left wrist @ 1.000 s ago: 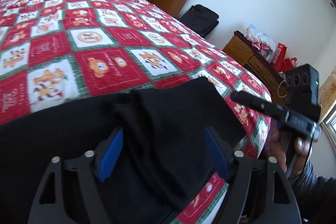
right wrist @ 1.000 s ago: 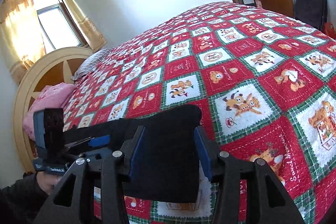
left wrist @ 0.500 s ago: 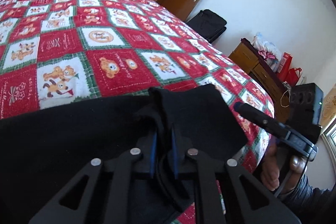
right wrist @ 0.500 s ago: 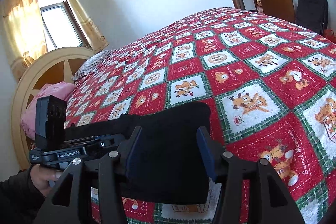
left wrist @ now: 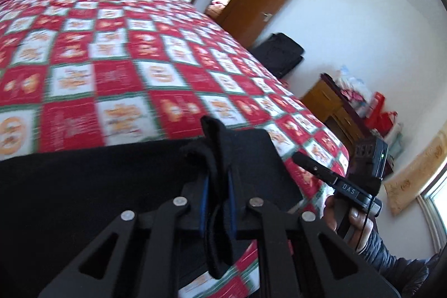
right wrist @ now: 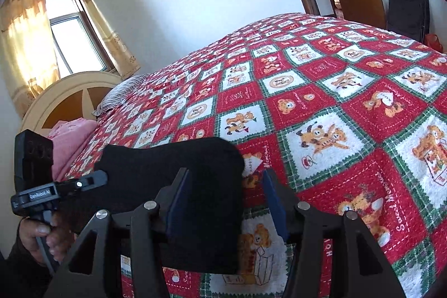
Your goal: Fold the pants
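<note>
The black pants [left wrist: 83, 186] lie along the near edge of the bed. My left gripper [left wrist: 218, 183] is shut on a raised fold of them, and the cloth bunches up between its blue pads [left wrist: 205, 200]. In the right wrist view one end of the pants [right wrist: 173, 161] lies flat on the quilt. My right gripper [right wrist: 226, 186] stands open over that end, with cloth between its jaws by the left pad and the right pad over bare quilt. Each view shows the other gripper in a hand [right wrist: 42, 233] at its side.
A red, white and green patchwork quilt [right wrist: 335, 102] covers the bed. A rounded headboard [right wrist: 69, 91], a pink cloth [right wrist: 69, 141] and a curtained window [right wrist: 72, 43] are to the left. A brown door [left wrist: 259, 7], a black bag [left wrist: 279, 55] and a wooden cabinet [left wrist: 329, 105] stand beyond the bed.
The left gripper's jaws closed on a fold of the pants, then rose and moved with it. In the right wrist view the cloth between the jaws drew to the left.
</note>
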### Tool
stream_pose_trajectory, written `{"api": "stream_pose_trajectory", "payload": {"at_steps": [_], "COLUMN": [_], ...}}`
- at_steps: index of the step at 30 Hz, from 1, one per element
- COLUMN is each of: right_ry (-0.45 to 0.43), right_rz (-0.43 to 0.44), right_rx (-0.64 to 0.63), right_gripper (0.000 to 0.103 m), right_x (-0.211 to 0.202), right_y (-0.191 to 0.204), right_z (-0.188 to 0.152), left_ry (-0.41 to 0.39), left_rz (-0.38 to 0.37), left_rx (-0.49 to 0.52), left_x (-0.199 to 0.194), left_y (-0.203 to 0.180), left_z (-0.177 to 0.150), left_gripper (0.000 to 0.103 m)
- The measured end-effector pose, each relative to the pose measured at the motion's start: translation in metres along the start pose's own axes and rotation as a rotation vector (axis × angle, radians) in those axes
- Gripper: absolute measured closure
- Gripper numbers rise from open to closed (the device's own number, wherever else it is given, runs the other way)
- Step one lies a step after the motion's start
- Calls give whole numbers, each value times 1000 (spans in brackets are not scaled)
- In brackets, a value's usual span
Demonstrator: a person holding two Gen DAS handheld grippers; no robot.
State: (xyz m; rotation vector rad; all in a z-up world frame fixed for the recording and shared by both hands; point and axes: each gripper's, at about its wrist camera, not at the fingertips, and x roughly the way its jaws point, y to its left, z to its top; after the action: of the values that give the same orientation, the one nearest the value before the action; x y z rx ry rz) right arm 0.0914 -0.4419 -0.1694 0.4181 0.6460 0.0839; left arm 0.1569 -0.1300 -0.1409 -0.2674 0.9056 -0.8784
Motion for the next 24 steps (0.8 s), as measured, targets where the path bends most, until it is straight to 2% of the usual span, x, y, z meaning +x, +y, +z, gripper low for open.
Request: {"api": "stream_pose_trajectory", "payload": {"at_steps": [4, 8, 15, 20, 24], "right_ry": [24, 45, 82, 78, 81], "right_rz": [1, 4, 50, 83, 103], "right_rx": [-13, -38, -62, -60, -92], "right_gripper": [48, 47, 48, 48, 48], "right_x": [5, 11, 18, 23, 34], "right_y": [4, 10, 18, 27, 44], "right_z": [-3, -8, -14, 0, 7], "left_ry": [-26, -23, -28, -18, -29], "left_rz": [60, 111, 102, 121, 170], "left_rx": [-62, -113, -185, -191, -119], "left_x": [-18, -20, -31, -29, -23], "left_y": [34, 62, 88, 95, 91], "left_z": [-5, -16, -35, -38, -31], "left_gripper": [90, 90, 90, 90, 90]}}
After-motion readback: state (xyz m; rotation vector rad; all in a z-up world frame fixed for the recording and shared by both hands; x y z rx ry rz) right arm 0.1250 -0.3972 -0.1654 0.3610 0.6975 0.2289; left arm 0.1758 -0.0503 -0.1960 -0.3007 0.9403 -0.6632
